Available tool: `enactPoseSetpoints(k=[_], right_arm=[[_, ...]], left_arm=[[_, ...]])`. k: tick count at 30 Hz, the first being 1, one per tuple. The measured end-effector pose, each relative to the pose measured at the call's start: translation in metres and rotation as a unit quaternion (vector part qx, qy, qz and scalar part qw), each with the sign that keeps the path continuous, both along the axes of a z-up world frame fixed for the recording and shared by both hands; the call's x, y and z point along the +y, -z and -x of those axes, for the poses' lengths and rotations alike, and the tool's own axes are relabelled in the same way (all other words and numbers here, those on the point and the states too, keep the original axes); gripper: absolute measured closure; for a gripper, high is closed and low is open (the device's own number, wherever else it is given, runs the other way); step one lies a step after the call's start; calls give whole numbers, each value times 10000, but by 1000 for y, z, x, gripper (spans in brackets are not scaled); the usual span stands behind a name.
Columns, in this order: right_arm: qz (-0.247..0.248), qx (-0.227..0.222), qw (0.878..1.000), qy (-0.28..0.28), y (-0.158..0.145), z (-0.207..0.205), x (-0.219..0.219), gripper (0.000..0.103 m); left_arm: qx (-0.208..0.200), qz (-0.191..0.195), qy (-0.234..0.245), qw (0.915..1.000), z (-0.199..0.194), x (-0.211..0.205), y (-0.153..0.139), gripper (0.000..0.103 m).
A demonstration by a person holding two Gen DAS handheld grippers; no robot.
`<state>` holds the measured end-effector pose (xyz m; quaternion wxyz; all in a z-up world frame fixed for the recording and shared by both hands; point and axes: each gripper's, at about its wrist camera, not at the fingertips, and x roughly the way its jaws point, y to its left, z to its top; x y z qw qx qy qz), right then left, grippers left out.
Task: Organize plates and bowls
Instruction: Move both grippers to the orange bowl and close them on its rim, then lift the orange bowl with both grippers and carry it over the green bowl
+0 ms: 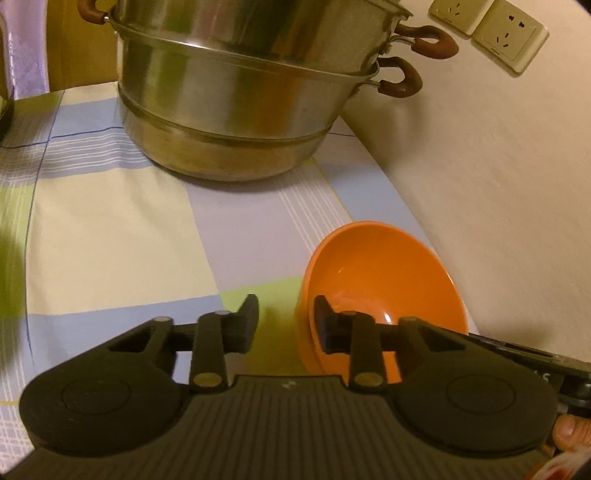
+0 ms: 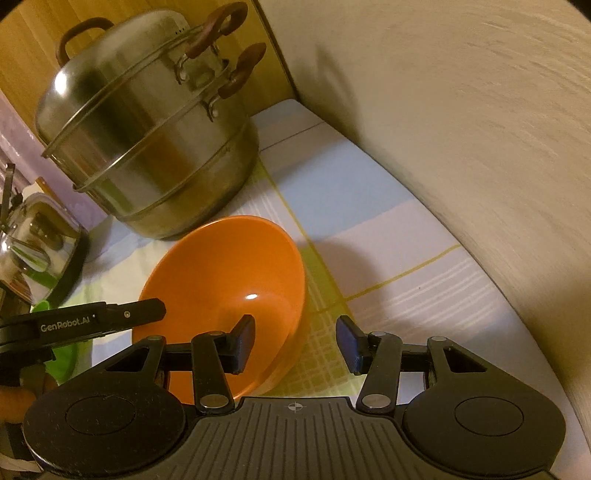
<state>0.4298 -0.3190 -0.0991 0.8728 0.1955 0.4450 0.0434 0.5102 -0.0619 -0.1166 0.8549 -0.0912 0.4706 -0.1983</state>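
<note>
1. Left gripper (image 1: 286, 319): jaws apart, straddling the near left rim of the orange bowl (image 1: 384, 291). One finger sits inside the bowl, the other outside over the cloth. Whether the pads touch the rim cannot be told.
2. Right gripper (image 2: 295, 341): jaws wide apart, straddling the bowl's right rim. The left finger hangs over the interior of the orange bowl (image 2: 229, 291); the right finger is above the tablecloth (image 2: 388, 206). No clamp on the rim visible.
3. The left gripper's arm, printed "GenRobot.AI", shows at the left edge of the right wrist view, its tip just beside the bowl's left rim.
4. Bowl: plain glossy orange, deep, rounded wall, no pattern. One small bright highlight near the bottom. Interior holds nothing. It appears tilted rather than flat on its base; whether it rests on the cloth cannot be told.
5. Bowl position: on the near right part of the table, close to the pale wall (image 1: 480, 166).
6. Tablecloth (image 1: 110, 229): checked, pale yellow, blue, lilac and green, with thin white stripes.
7. Beyond the bowl: a two-tier steel steamer pot (image 1: 236, 110) with brown handles, lid on, standing on the cloth apart from the bowl.
8. Two wall sockets (image 1: 506, 33) sit above right of the pot.
9. A shiny steel kettle (image 2: 33, 240) sits at the left edge of the right wrist view.
</note>
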Motion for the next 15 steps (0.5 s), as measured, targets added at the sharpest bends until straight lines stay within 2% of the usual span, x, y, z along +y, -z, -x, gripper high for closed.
enactPoseSetpoints(k=[2,8,12,15], right_arm=[[17,12,10000,-14,1,-2,1,67],[28,53,10000,-46,4,-6,1,85],[90,90,9999,-47,2,-6,3,86],[109,138,9998,-9,0,-4,2,89]], left_arm=[[-32,-53,61,10000,-1,-4,0,84],[-58,-145,193,9997,-2,-13,0,96],[-138,-372,287,9988,4,-22,-3,97],[-164,-348,314,9988,11,-22,-7,97]])
